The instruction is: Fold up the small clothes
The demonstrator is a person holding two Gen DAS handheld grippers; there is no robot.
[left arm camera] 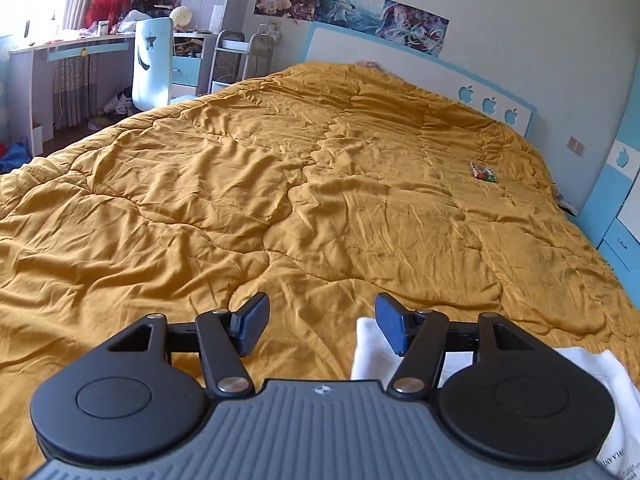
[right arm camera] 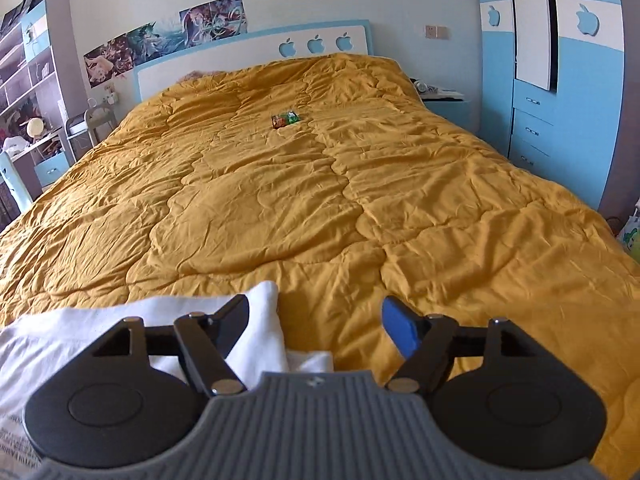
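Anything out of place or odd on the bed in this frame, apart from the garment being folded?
One thing: a small heap of colourful wrappers or packets lies alone on the mustard quilt toward the headboard, well apart from the white garment at the near edge. What they are is too small to tell. The quilt is rumpled, nothing spilled or damaged.

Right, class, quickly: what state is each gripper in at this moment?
Left gripper: open, holding nothing; folded white cotton garment lies below it.
Right gripper: open, holding nothing.
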